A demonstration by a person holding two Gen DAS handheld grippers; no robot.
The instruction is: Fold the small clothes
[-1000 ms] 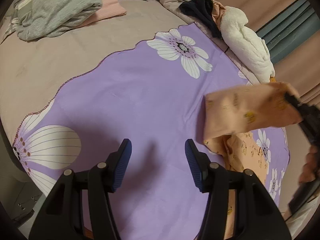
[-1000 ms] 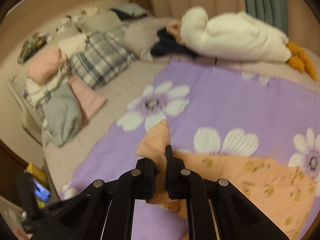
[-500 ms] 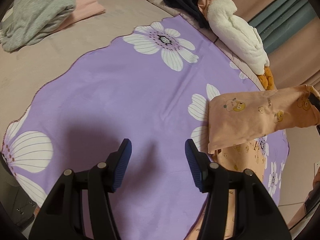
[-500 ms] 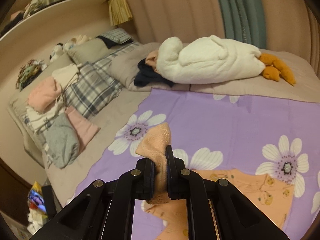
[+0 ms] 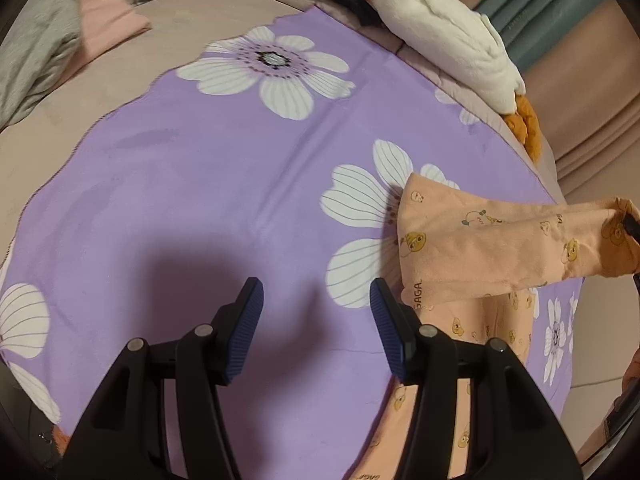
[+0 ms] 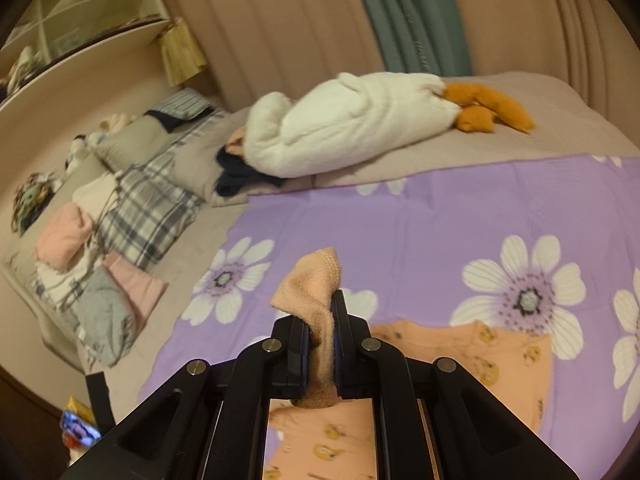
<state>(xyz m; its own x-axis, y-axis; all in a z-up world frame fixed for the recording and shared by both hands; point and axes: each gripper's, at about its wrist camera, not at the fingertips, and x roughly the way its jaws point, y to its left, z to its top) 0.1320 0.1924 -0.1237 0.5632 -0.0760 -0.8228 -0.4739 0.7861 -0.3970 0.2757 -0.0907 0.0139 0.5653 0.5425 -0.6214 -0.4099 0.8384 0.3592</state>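
Jaws: right gripper [image 6: 321, 334] pinches peach garment [image 5: 480, 256]; left gripper [image 5: 316, 312] empty.

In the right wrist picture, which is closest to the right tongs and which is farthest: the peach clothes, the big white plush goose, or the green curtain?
1. Peach clothes: pinched in the right tongs, the rest lying just below.
2. White plush goose: beyond the purple flowered sheet, across the bed.
3. Green curtain: behind the goose, at the wall.

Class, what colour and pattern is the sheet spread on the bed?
The sheet is purple with large white flowers, clearest in the left wrist view.
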